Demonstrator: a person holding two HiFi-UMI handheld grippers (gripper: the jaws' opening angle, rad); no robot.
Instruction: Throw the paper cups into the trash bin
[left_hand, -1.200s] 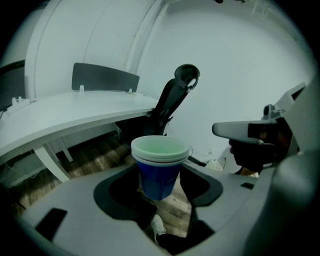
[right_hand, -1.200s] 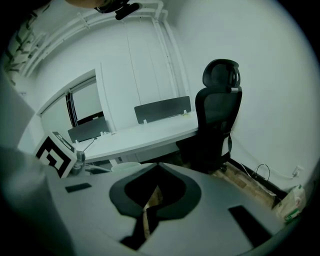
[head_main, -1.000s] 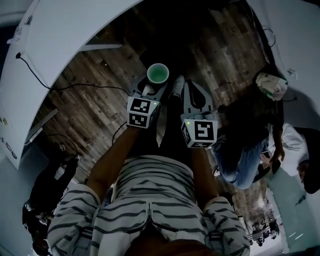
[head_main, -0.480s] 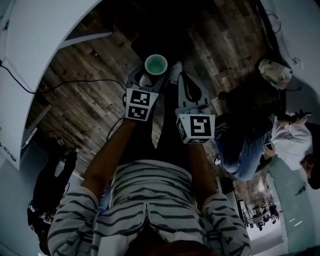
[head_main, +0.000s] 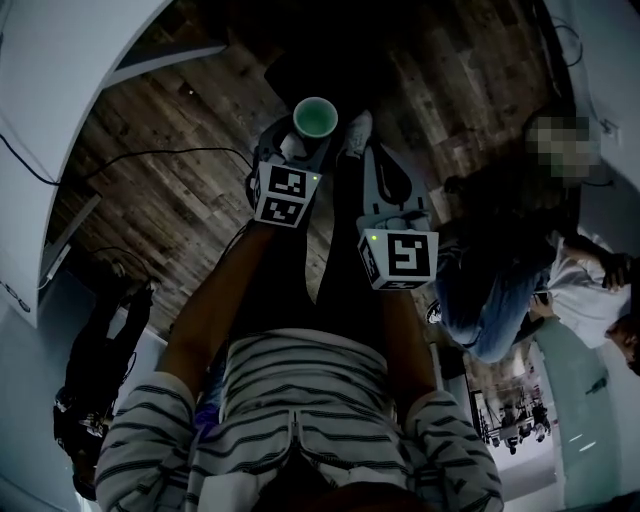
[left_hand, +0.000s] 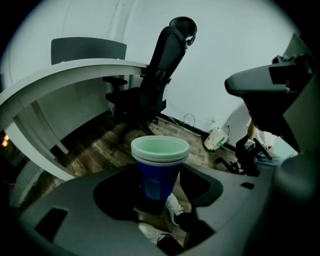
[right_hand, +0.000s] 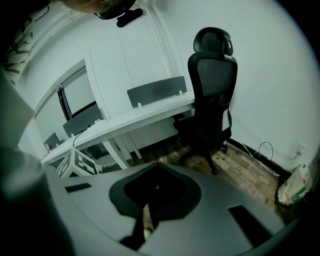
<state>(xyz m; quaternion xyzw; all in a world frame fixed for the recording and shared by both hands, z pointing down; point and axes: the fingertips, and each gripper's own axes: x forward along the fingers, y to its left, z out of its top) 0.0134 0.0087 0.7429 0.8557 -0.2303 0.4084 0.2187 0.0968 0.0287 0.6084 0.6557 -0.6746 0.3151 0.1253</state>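
Wood-plank flooring (head_main: 180, 200) in dark brown fills the area below the operator, bordered by a curved white desk (head_main: 70, 80). A black high-back office chair (left_hand: 160, 75) stands past the desk edge, near the white wall. The operator, in a striped shirt (head_main: 300, 400), holds both grippers out in front, above the floor. The left gripper (left_hand: 157, 187) has its 2 jaws closed on the lower body of the paper cups (left_hand: 160, 160): a nested blue stack, upright, with 2 pale rims visible and a pale green interior. The stack is clear of the floor, above the operator's white shoe (left_hand: 175, 207). The right gripper (right_hand: 155, 200), just beside the left, has its jaws drawn together with nothing between them. A white-and-green bag (left_hand: 216, 139) lies at the wall base.
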